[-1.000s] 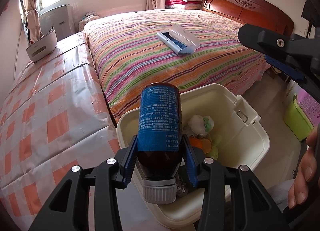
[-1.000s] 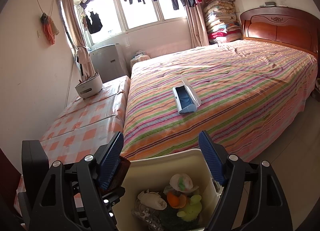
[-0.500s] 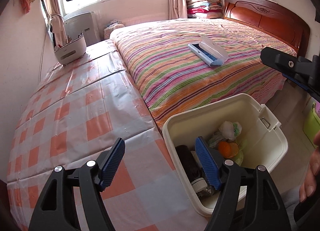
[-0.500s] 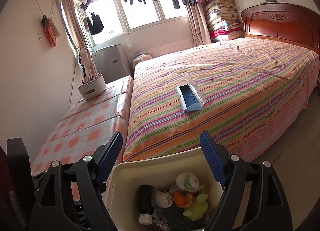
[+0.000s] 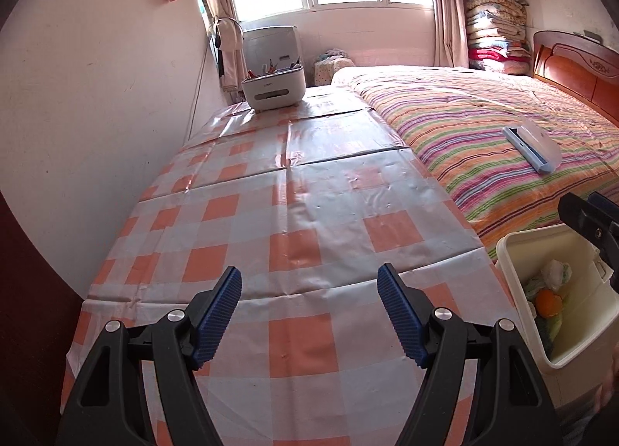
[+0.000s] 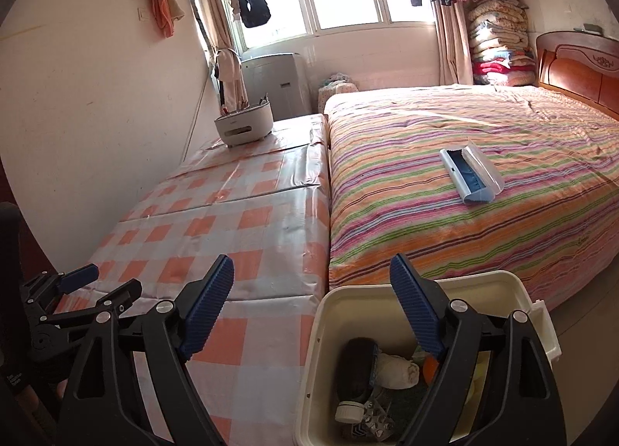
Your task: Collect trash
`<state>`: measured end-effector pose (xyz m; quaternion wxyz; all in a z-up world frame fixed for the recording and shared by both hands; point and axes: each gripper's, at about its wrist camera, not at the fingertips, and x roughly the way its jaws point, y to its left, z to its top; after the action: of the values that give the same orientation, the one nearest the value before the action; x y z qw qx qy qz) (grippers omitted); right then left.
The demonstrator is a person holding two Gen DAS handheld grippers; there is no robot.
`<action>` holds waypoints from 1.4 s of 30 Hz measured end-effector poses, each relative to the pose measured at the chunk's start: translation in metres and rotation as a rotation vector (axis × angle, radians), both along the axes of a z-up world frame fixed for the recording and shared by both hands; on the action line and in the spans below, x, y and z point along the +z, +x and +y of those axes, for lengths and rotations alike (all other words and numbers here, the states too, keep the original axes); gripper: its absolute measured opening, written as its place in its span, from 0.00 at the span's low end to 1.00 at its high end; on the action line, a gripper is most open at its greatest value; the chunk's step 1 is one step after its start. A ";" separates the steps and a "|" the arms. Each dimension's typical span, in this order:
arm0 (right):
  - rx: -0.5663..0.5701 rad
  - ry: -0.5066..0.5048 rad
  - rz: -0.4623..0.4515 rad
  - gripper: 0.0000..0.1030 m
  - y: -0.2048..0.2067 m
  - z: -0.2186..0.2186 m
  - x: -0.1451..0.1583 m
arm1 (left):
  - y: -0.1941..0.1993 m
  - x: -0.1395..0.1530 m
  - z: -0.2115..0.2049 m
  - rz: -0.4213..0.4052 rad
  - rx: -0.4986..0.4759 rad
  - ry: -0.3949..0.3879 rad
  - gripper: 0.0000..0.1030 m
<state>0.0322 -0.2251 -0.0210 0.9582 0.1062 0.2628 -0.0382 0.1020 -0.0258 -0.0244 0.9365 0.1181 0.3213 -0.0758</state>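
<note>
The trash bin stands on the floor at the corner where the table meets the striped bed, I think so that things can drop straight into it. Inside the bin I see a dark bottle with a white cap, a rolled white cloth beside it, and something orange; the rest is hard to name.

My right gripper hangs over the bin's near rim, jaws wide apart and holding nothing. My left gripper is to the left of the bin, over the checkered table, jaws also wide apart and empty.

On the table I find no loose trash. Far from the bin, at the table's end, sits a white organizer. On the bed beyond the bin lies a pale blue case, maybe the next candidate.
</note>
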 end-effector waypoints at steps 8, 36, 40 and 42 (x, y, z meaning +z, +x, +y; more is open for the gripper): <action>0.095 -0.063 0.036 0.79 0.025 0.056 -0.011 | 0.009 -0.002 0.059 -0.014 0.132 -0.031 0.69; -0.041 -0.123 0.002 0.82 0.004 0.031 0.001 | 0.019 -0.028 0.054 0.097 0.051 -0.082 0.69; -0.047 -0.118 -0.004 0.82 0.002 0.028 0.003 | 0.021 -0.030 0.050 0.107 0.040 -0.087 0.69; -0.053 -0.119 -0.007 0.82 0.000 0.026 0.004 | 0.021 -0.030 0.046 0.109 0.030 -0.088 0.69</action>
<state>0.0322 -0.1991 -0.0174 0.9624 0.0559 0.2539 -0.0788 0.1227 0.0202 -0.0543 0.9230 0.0679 0.3697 -0.0820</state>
